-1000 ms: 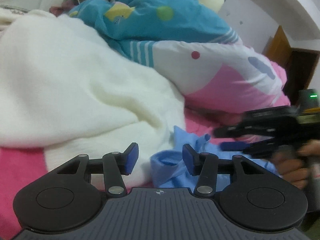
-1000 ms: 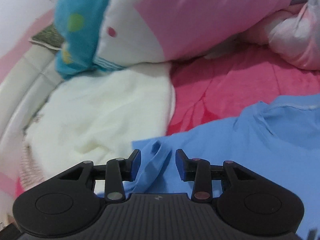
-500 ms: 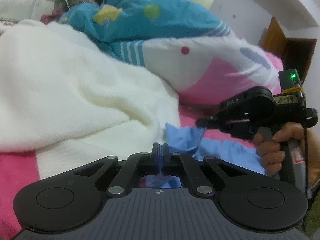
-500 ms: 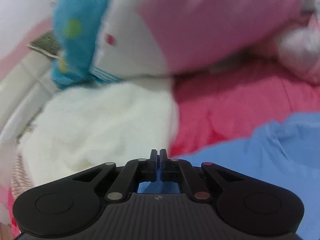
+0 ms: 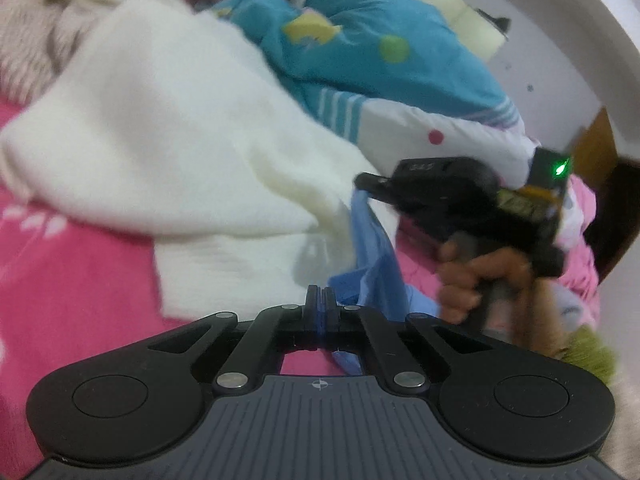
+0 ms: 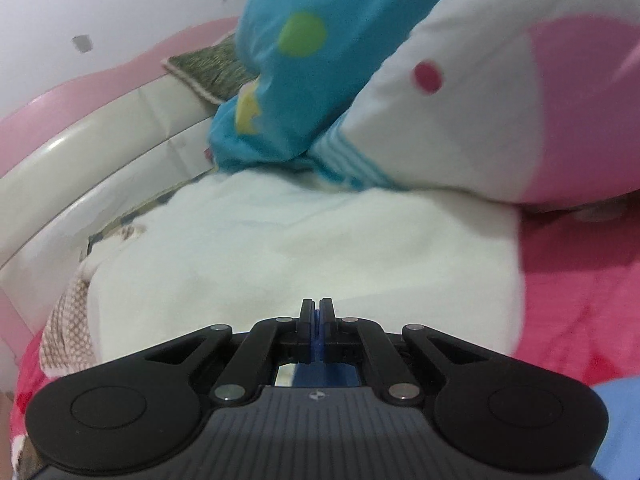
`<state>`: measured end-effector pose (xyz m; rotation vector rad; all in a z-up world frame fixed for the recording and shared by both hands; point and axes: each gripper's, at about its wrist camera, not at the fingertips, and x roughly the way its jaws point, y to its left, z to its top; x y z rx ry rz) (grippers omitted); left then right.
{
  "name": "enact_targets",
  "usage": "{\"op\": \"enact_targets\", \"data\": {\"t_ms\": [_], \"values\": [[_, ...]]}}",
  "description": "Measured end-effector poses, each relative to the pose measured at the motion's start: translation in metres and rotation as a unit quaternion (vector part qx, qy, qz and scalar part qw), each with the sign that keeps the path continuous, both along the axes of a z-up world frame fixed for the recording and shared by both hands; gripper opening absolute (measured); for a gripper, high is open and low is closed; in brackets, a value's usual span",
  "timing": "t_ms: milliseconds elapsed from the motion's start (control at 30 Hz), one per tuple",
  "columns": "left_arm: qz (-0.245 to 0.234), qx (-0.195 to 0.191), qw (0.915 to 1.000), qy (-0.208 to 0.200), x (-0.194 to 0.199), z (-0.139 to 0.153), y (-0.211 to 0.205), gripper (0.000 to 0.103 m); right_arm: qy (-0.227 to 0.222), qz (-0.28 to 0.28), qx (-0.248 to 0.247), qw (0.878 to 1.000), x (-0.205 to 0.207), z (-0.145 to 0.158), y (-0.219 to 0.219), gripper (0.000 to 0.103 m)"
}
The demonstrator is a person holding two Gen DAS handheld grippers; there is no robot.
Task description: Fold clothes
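Note:
A light blue garment (image 5: 376, 256) hangs lifted above the pink bed sheet (image 5: 68, 264). My left gripper (image 5: 320, 300) is shut on one edge of it, low at the frame's centre. My right gripper (image 5: 360, 184) shows in the left wrist view, higher and to the right, shut on another part of the cloth, which drapes down between the two. In the right wrist view my right gripper (image 6: 317, 312) is shut with blue cloth (image 6: 316, 352) pinched between its pads; more of the garment (image 6: 618, 428) shows at bottom right.
A white fleece blanket (image 5: 168, 136) lies bunched on the bed just behind the garment. A blue, white and pink quilt (image 5: 380, 64) is piled beyond it. A cream and pink headboard (image 6: 92, 152) curves at the left. A brown door (image 5: 596, 148) stands at the right.
Both grippers went from open to shut on the blue garment, then lifted it off the bed. The right gripper has risen higher, pulling the cloth up.

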<state>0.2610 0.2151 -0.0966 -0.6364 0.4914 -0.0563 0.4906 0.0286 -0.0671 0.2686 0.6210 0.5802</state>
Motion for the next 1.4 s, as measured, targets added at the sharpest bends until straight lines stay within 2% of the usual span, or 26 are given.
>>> {"op": "enact_targets", "data": {"t_ms": [200, 300, 400, 467, 667, 733, 767, 800, 900, 1000, 1100, 1200, 1400], "values": [[-0.033, 0.033, 0.9989, 0.005, 0.007, -0.004, -0.010, 0.001, 0.006, -0.004, 0.015, 1.000, 0.001, 0.005, -0.013, 0.005], [-0.052, 0.049, 0.9974, -0.003, 0.009, -0.004, -0.018, 0.025, 0.009, -0.006, 0.023, 1.000, 0.001, 0.008, -0.020, 0.014], [-0.056, 0.063, 0.9964, -0.007, 0.012, -0.006, -0.023, 0.033, 0.012, -0.008, 0.030, 0.999, 0.001, 0.010, -0.027, 0.019], [-0.053, 0.064, 0.9966, -0.007, 0.015, -0.007, -0.024, 0.034, 0.014, -0.008, 0.034, 0.999, 0.001, 0.012, -0.031, 0.019], [-0.033, 0.024, 0.9992, -0.004, 0.023, -0.015, -0.013, 0.031, 0.032, 0.026, -0.019, 0.999, -0.006, 0.017, -0.024, 0.019], [-0.034, 0.017, 0.9992, -0.006, 0.023, -0.016, -0.012, 0.018, 0.037, 0.037, -0.035, 0.998, -0.007, 0.015, -0.014, 0.019], [-0.036, 0.012, 0.9993, -0.007, 0.024, -0.017, -0.010, 0.007, 0.037, 0.039, -0.045, 0.998, -0.007, 0.014, -0.009, 0.019], [-0.035, 0.006, 0.9994, -0.007, 0.024, -0.018, -0.009, 0.003, 0.037, 0.041, -0.053, 0.997, -0.008, 0.012, -0.005, 0.019], [-0.014, -0.021, 0.9996, -0.016, 0.019, -0.013, 0.001, 0.002, 0.037, 0.042, -0.056, 0.997, -0.007, 0.008, 0.002, 0.019], [0.028, -0.042, 0.9985, -0.020, 0.006, -0.006, 0.015, 0.002, 0.036, 0.046, -0.056, 0.997, -0.006, 0.005, 0.009, 0.018], [0.049, -0.065, 0.9967, 0.001, -0.001, -0.008, 0.024, 0.002, 0.034, 0.051, -0.062, 0.996, -0.005, 0.001, 0.017, 0.018], [0.060, -0.068, 0.9955, 0.030, -0.003, -0.012, 0.025, 0.002, 0.033, 0.055, -0.073, 0.995, -0.003, -0.006, 0.027, 0.018], [0.083, -0.032, 0.9947, 0.052, -0.015, -0.009, 0.017, 0.002, 0.026, 0.061, -0.056, 0.996, 0.006, -0.021, 0.037, 0.018]]}}
